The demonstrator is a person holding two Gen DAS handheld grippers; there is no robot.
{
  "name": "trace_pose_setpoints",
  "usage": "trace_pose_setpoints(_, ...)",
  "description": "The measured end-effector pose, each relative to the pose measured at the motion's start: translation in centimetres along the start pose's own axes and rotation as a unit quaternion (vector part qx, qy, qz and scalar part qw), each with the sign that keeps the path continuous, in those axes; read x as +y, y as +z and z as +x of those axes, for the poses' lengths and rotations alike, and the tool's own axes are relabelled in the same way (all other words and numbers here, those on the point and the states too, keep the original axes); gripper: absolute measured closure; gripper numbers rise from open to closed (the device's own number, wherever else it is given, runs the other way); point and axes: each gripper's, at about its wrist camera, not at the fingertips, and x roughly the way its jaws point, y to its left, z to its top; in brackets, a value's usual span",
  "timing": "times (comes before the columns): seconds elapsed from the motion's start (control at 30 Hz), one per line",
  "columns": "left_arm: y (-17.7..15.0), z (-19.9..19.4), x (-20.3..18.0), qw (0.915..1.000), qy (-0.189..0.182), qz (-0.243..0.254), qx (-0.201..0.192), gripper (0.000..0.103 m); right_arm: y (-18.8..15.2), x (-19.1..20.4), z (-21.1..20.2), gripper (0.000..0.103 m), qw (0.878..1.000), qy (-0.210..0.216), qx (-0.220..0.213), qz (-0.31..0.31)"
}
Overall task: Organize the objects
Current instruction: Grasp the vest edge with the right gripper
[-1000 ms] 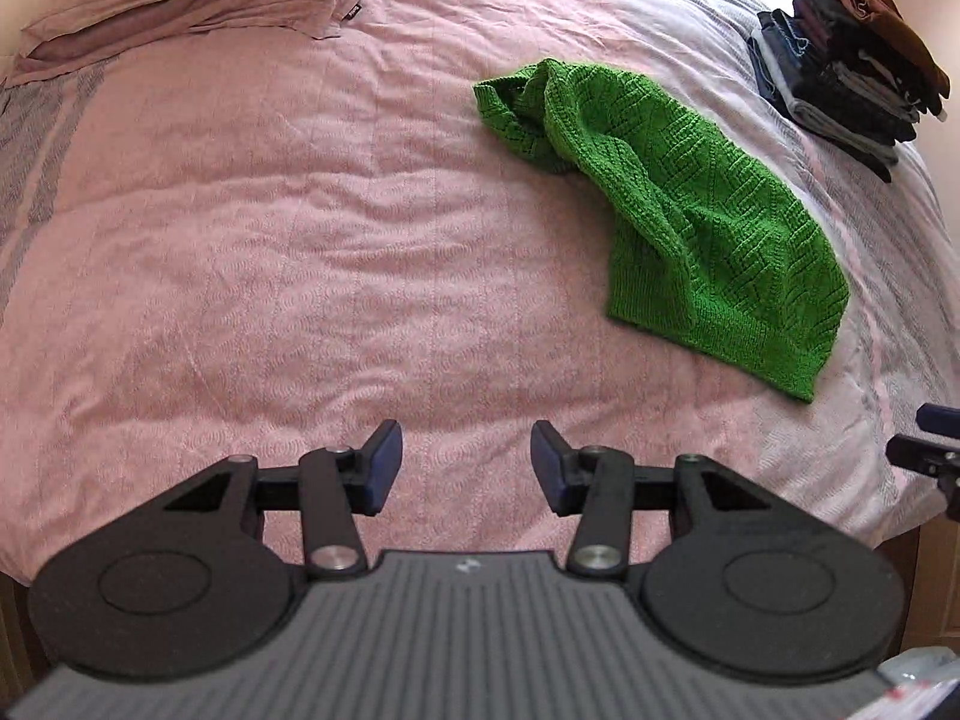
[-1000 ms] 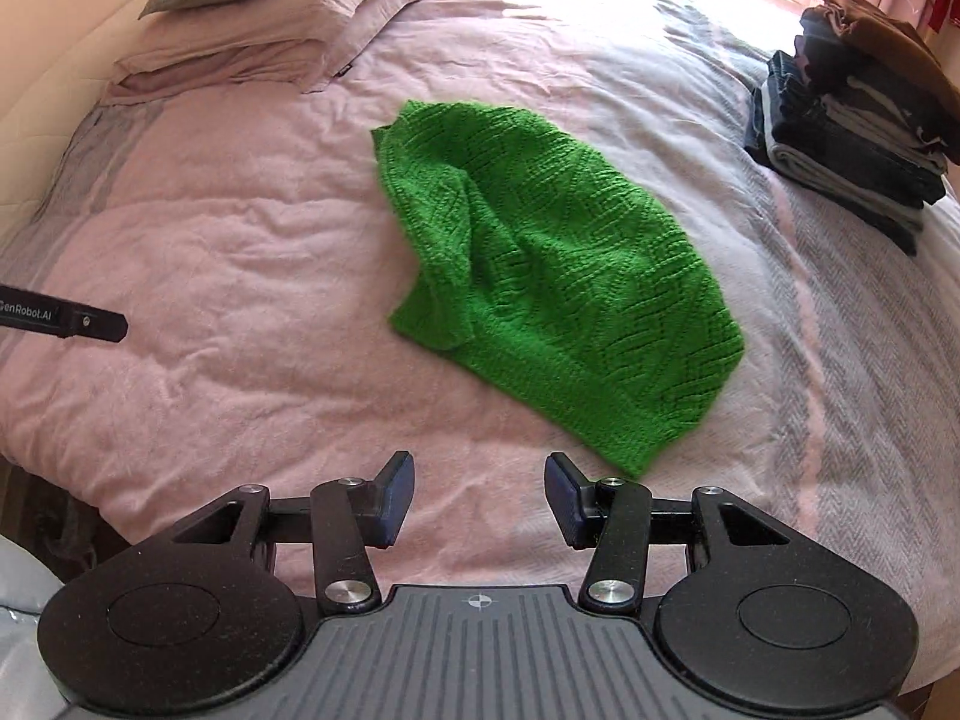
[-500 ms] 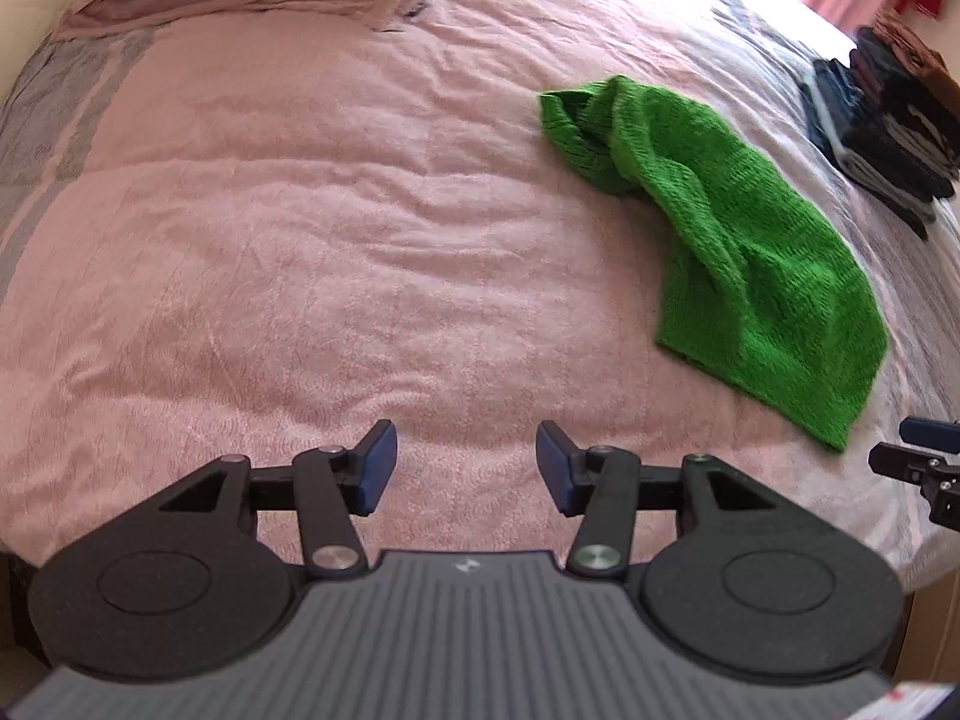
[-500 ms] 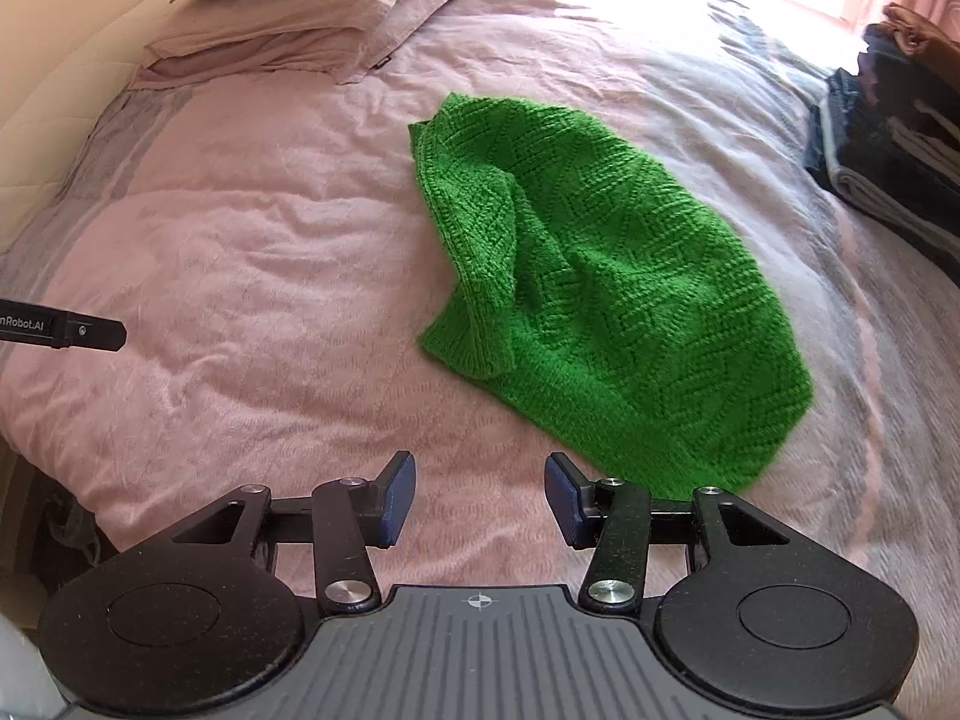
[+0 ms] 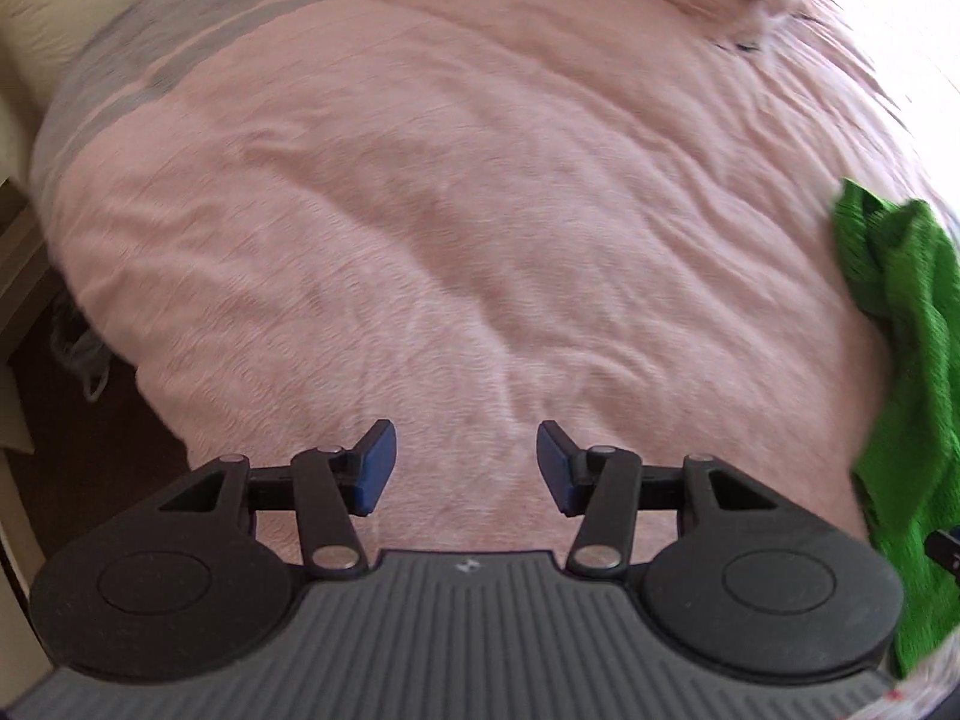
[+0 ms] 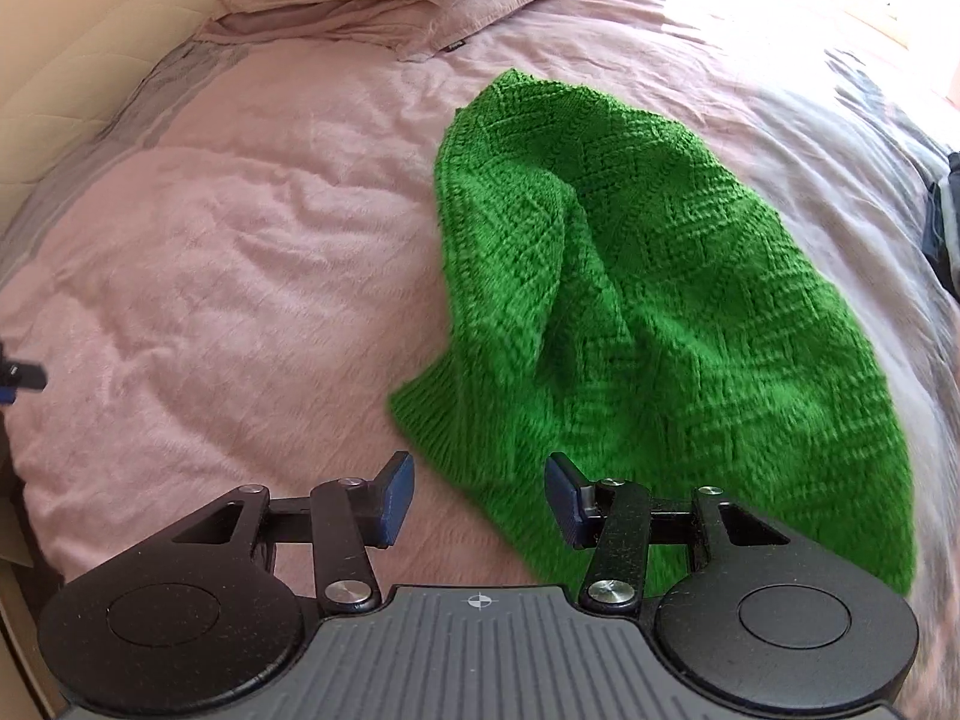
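Observation:
A green knitted sweater [image 6: 648, 312] lies crumpled on the pink bedspread [image 6: 240, 276]. My right gripper [image 6: 479, 495] is open and empty, low over the sweater's near hem, with the hem between and just beyond its fingertips. My left gripper [image 5: 465, 462] is open and empty over bare pink bedspread [image 5: 450, 210]; the sweater shows at the right edge of the left wrist view [image 5: 900, 360]. A tip of the left gripper shows at the left edge of the right wrist view [image 6: 21, 375].
Pink pillows [image 6: 372, 6] lie at the head of the bed. A stack of dark folded clothes [image 6: 945, 222] sits at the bed's far right edge. The bed's left edge drops to a dark floor [image 5: 78, 420] beside light furniture.
My left gripper has swung left, so the sweater has slid to the right edge of its view. My right gripper has moved forward, closer to the sweater's hem. Both stay open.

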Motion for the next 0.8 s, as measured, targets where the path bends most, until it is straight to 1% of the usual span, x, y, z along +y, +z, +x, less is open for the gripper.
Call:
trace_pose_setpoints(0.07,-0.5,0.6,0.0,0.9999,0.013,-0.008,-0.002,0.056,0.6,-0.6,1.9,0.057,1.0,0.007,-0.006,0.014)
trace_pose_setpoints(0.13,-0.9,1.0,-0.5,0.9998,0.018,-0.011,-0.003,0.056,1.3,-1.4,3.9,0.058,0.999,0.027,-0.006,0.034)
trace_pose_setpoints(0.17,-1.2,1.0,-0.9,0.9998,0.018,-0.012,-0.004,0.056,1.7,-2.0,4.5,0.07,0.998,0.048,-0.005,0.046)
trace_pose_setpoints(0.2,-1.6,1.0,-1.5,0.9998,0.016,-0.013,-0.002,0.056,2.2,-3.1,4.6,0.094,0.994,0.081,-0.013,0.069)
trace_pose_setpoints(0.23,-1.9,1.0,-2.1,0.9999,0.011,-0.011,0.001,0.056,2.8,-4.4,4.3,0.099,0.989,0.107,-0.015,0.097)
trace_pose_setpoints(0.27,-2.2,0.9,-2.9,1.0,0.004,-0.006,0.003,0.056,3.4,-6.0,3.4,0.099,0.984,0.128,-0.021,0.124)
trace_pose_setpoints(0.3,-2.7,0.7,-3.9,1.0,-0.002,0.002,0.006,0.056,3.9,-7.9,1.9,0.099,0.979,0.141,-0.039,0.143)
trace_pose_setpoints(0.33,-3.1,0.5,-4.8,0.9999,-0.009,0.011,0.008,0.056,4.5,-9.9,0.1,0.099,0.976,0.141,-0.056,0.155)
trace_pose_setpoints(0.4,-4.0,0.2,-7.3,0.9987,-0.034,0.035,0.012,0.056,4.9,-15.3,-4.1,0.1,0.969,0.131,-0.085,0.19)
trace_pose_setpoints(0.47,-5.2,-0.1,-10.4,0.9963,-0.061,0.058,0.019,0.056,4.4,-21.3,-8.4,0.1,0.961,0.113,-0.107,0.229)
trace_pose_setpoints(0.53,-6.5,-0.4,-13.8,0.9915,-0.093,0.087,0.03,0.056,3.1,-27.3,-12.7,0.1,0.953,0.079,-0.121,0.267)
trace_pose_setpoints(0.57,-7.1,-0.6,-15.3,0.9889,-0.104,0.1,0.033,0.057,2.1,-30.1,-14.8,0.1,0.946,0.063,-0.127,0.291)
trace_pose_setpoints(0.6,-8.0,-0.8,-17.5,0.9846,-0.122,0.119,0.038,0.057,1.0,-32.4,-16.6,0.1,0.939,0.051,-0.13,0.315)
trace_pose_setpoints(0.63,-8.8,-1.0,-19.4,0.9798,-0.141,0.135,0.043,0.057,-0.5,-35.2,-18.5,0.1,0.928,0.036,-0.132,0.346)
trace_pose_setpoints(0.7,-10.7,-1.1,-23.3,0.967,-0.181,0.169,0.06,0.057,-3.6,-39.4,-21.5,0.1,0.907,-0.01,-0.129,0.401)
trace_pose_setpoints(0.73,-11.9,-1.1,-25.2,0.9599,-0.198,0.186,0.07,0.057,-5.3,-41.0,-22.7,0.1,0.895,-0.038,-0.122,0.428)
trace_pose_setpoints(0.8,-14.3,-0.9,-28.8,0.9441,-0.236,0.21,0.094,0.057,-8.9,-44.2,-23.8,0.1,0.866,-0.083,-0.089,0.484)
